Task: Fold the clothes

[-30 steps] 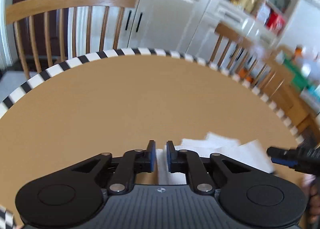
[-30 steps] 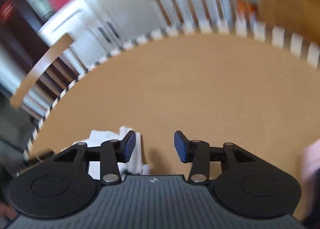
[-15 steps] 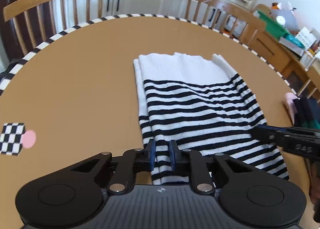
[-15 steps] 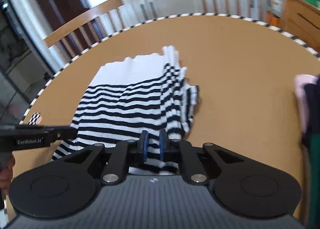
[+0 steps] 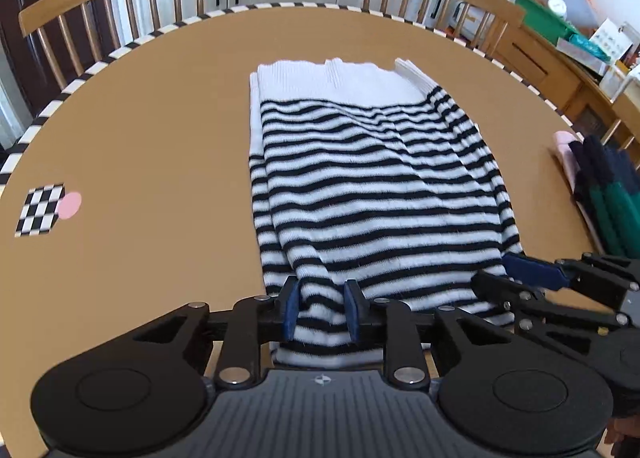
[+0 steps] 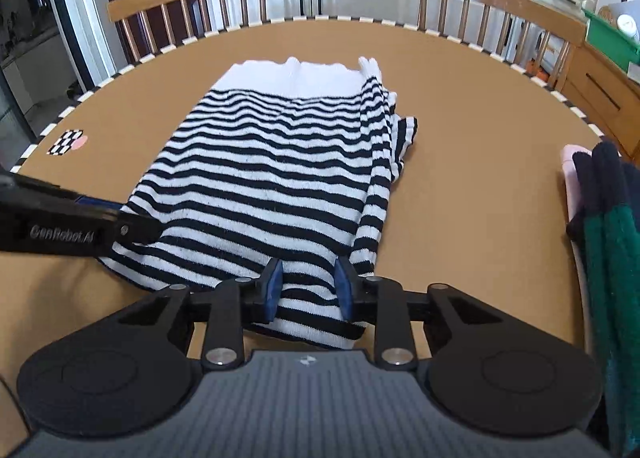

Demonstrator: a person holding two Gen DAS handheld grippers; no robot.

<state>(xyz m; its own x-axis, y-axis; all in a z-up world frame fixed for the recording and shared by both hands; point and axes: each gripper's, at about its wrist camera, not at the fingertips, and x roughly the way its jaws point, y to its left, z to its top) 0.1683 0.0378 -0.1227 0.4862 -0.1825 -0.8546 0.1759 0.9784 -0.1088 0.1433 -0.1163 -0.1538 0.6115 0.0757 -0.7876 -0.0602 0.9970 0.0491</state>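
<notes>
A black-and-white striped sweater lies flat on the round brown table, its white part at the far end. My left gripper stands at the near left corner of the sweater's hem. Its jaws are opening, and a low ridge of striped fabric sits between the blue pads. At the near right corner my right gripper is opening too, with the hem lying flat between its pads. Each gripper also shows at the edge of the other's view: the right gripper, the left gripper.
A stack of folded clothes in pink, dark blue and green sits at the table's right edge. A checkered marker with a pink dot lies at the left. Two wooden chairs stand behind the table, with white cupboards beyond them.
Both grippers drew back from the far part of the table to the sweater's near hem, closed on it, and have now widened. The sweater now lies stretched out in full view.
</notes>
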